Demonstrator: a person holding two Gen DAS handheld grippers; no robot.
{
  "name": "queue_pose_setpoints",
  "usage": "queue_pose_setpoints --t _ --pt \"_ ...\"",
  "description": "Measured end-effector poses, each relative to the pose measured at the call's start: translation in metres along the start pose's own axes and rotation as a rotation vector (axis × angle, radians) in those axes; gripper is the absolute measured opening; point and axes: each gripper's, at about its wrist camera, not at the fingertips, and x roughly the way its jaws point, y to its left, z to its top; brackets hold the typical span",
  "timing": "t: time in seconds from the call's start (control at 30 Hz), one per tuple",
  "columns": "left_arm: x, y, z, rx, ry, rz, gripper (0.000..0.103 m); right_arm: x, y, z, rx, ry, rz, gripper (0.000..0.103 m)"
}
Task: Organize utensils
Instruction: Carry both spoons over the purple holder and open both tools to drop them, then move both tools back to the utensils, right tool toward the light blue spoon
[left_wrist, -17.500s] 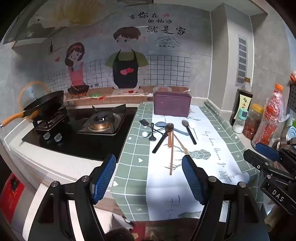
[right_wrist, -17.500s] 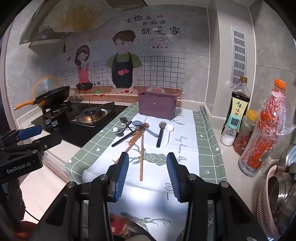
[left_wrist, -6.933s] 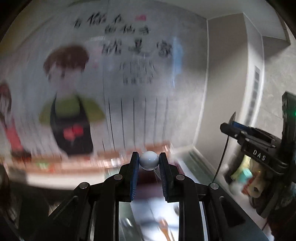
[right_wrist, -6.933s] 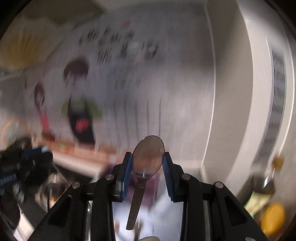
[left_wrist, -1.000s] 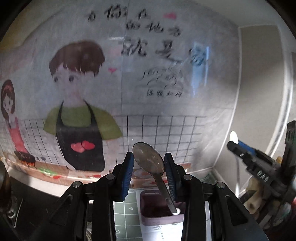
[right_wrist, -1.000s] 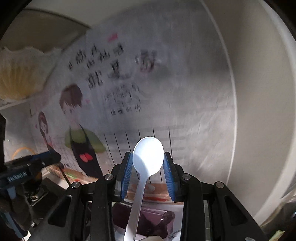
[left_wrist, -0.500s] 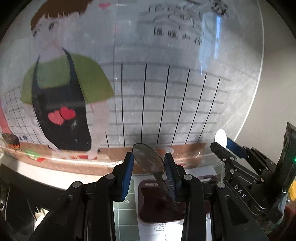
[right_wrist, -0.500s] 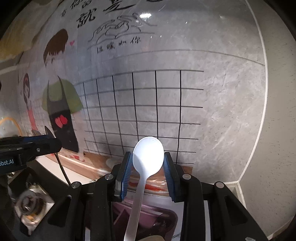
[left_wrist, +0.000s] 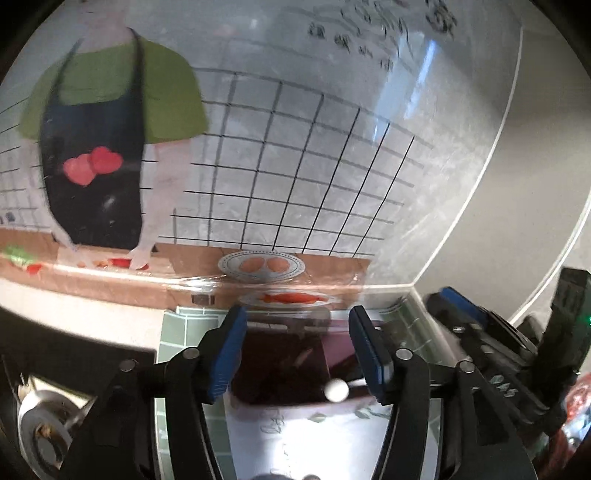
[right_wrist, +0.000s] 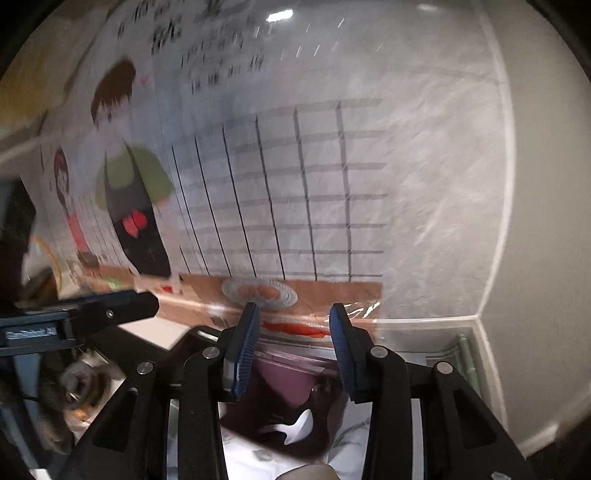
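Spoons are no longer between the fingers: half a second ago the left gripper (left_wrist: 295, 347) pinched a dark spoon and the right gripper (right_wrist: 293, 343) a white one, and now both are spread apart with nothing between them. Nearest in the right view, the white spoon (right_wrist: 295, 428) lies inside the purple box (right_wrist: 284, 376), below the released fingers (right_wrist: 243, 350). In the left view a small white ball (left_wrist: 336, 390), probably the end of a utensil, shows at the near right edge of the box (left_wrist: 280, 369); a faint long shape inside may be the dark spoon, but the blur does not let me be sure. The box stands on the counter (left_wrist: 177, 328), on the green checked cloth, close to the wall. Behind it is the wall sticker (left_wrist: 110, 147) with a figure in a black apron and a drawn grid of tiles.

I judge that two more utensils are now stored. Next, both grippers should probably go back for the pieces that remain, which are not visible here.
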Motion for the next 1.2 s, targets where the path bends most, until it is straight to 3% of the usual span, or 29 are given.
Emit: queue_pose_setpoints --t 0.17,0.43,0.57,0.83,1.0,1.2 --pt "-0.045 0.016 -0.024 -0.061 -0.015 0.037 0.062 -0.049 0.003 -0.006 0.014 0.016 0.032 0.039" --pt "-0.080 0.052 -0.107 -0.156 0.115 0.187 0.062 -0.067 0.027 -0.059 -0.127 0.213 0.055 0.039" --pt "-0.094 0.061 -0.150 -0.170 0.154 0.231 0.062 -0.056 0.042 -0.088 -0.180 0.303 0.062 0.039" --pt "-0.106 0.077 -0.216 -0.257 0.258 0.247 0.062 -0.009 0.100 -0.139 -0.367 0.514 0.235 0.037" --pt "-0.120 0.068 -0.235 -0.232 0.272 0.240 0.062 0.020 0.127 -0.161 -0.478 0.548 0.225 0.037" --pt "-0.132 0.069 -0.246 -0.227 0.288 0.252 0.062 0.052 0.131 -0.169 -0.502 0.600 0.207 0.037"
